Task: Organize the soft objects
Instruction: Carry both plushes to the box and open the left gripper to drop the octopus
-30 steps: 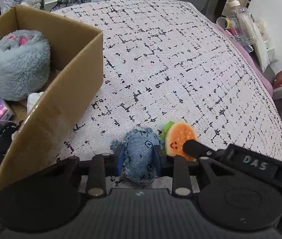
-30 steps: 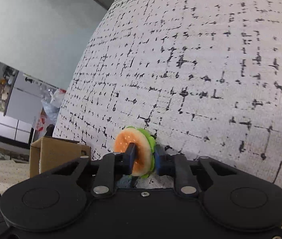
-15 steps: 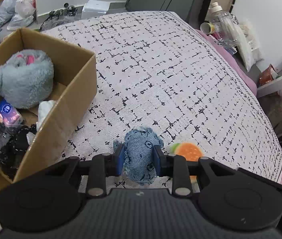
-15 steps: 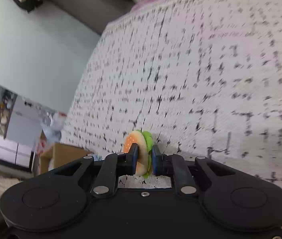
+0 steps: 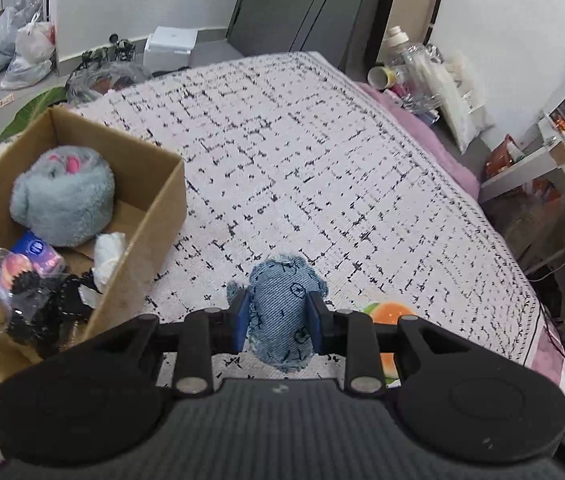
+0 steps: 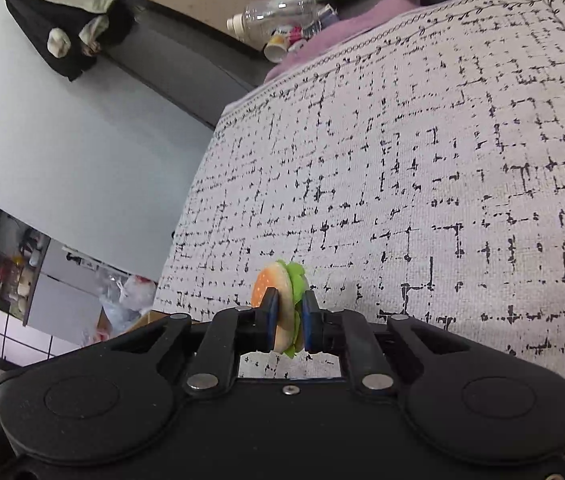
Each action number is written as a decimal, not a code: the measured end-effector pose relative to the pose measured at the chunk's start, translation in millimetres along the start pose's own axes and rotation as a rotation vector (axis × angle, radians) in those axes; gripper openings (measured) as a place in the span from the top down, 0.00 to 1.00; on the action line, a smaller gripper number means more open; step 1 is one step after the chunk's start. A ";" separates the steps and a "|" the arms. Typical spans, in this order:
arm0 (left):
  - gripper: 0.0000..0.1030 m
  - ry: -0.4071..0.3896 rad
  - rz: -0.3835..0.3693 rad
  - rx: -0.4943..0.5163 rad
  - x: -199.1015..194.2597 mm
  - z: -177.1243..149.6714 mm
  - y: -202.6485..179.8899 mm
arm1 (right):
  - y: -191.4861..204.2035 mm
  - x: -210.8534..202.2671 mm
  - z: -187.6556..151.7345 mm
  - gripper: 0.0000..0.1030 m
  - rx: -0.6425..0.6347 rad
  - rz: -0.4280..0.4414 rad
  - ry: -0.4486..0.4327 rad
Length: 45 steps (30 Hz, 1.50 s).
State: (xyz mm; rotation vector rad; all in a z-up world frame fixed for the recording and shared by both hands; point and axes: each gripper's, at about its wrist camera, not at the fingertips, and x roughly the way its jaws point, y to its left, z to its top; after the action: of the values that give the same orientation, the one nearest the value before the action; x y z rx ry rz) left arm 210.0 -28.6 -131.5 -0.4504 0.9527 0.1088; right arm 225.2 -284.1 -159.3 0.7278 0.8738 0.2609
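Note:
My left gripper [image 5: 280, 320] is shut on a blue denim plush toy [image 5: 282, 300] and holds it above the patterned bedspread [image 5: 322, 184], just right of the cardboard box [image 5: 150, 240]. My right gripper [image 6: 288, 324] is shut on a small burger plush [image 6: 282, 304] with an orange bun and green lettuce, held above the bedspread [image 6: 442, 200]. The burger plush also shows in the left wrist view [image 5: 390, 314], low and to the right of the denim toy, partly hidden behind the gripper body.
The open box holds a grey fluffy plush [image 5: 62, 196], a blue tissue pack [image 5: 36, 250], a white bundle [image 5: 108, 256] and a black item in plastic wrap [image 5: 38, 304]. Bottles and clutter [image 5: 422, 72] stand past the bed's far right edge. A shelf [image 5: 562, 152] is right.
Both grippers have risen from the bed with their toys held. The left view has pulled back and up, showing more of the box. The right view has swung to show the bed's far edge.

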 end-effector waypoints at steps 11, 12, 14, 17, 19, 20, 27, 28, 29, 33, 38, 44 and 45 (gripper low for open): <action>0.72 -0.037 -0.030 -0.005 -40.5 -0.3 18.8 | 15.1 -24.1 -8.9 0.88 -0.044 0.015 -0.044; 0.72 -0.040 -0.032 -0.005 -44.2 -0.1 20.9 | 16.9 -25.9 -10.0 0.88 -0.047 0.019 -0.045; 0.72 -0.051 -0.032 -0.003 -52.2 -0.3 25.8 | 21.6 -29.7 -11.8 0.88 -0.052 0.027 -0.047; 0.72 -0.062 -0.033 -0.002 -61.2 0.0 33.5 | 30.4 -36.3 -14.9 0.88 -0.071 0.038 -0.057; 0.72 -0.071 -0.033 -0.007 -66.4 0.4 39.9 | 36.1 -39.5 -17.1 0.88 -0.082 0.045 -0.059; 0.72 -0.075 -0.034 -0.013 -68.9 0.8 43.8 | 37.9 -40.2 -17.4 0.88 -0.084 0.047 -0.059; 0.72 -0.091 -0.044 -0.059 -79.0 4.4 67.8 | 62.2 -38.0 -25.2 0.88 -0.120 0.066 -0.050; 0.72 -0.092 -0.046 -0.063 -79.9 5.2 70.9 | 66.4 -36.6 -26.8 0.88 -0.125 0.068 -0.047; 0.72 -0.093 -0.047 -0.068 -80.7 6.2 74.7 | 72.2 -34.0 -28.6 0.88 -0.135 0.071 -0.042; 0.72 -0.099 -0.043 -0.089 -82.3 10.7 91.0 | 88.3 -26.6 -34.8 0.88 -0.143 0.111 -0.009; 0.72 -0.100 -0.033 -0.110 -81.3 15.2 112.0 | 110.6 -15.2 -42.3 0.88 -0.175 0.114 0.014; 0.71 -0.068 -0.023 -0.127 -77.1 14.1 133.6 | 132.4 -1.0 -53.0 0.88 -0.208 0.126 0.032; 0.71 -0.061 -0.022 -0.125 -75.8 13.1 135.9 | 135.2 1.8 -54.7 0.88 -0.212 0.126 0.036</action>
State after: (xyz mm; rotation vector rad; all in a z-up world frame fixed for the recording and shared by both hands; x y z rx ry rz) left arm 137.2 107.5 -107.8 -0.5697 0.8844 0.1622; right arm 194.6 -158.2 -92.3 0.5826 0.8217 0.4727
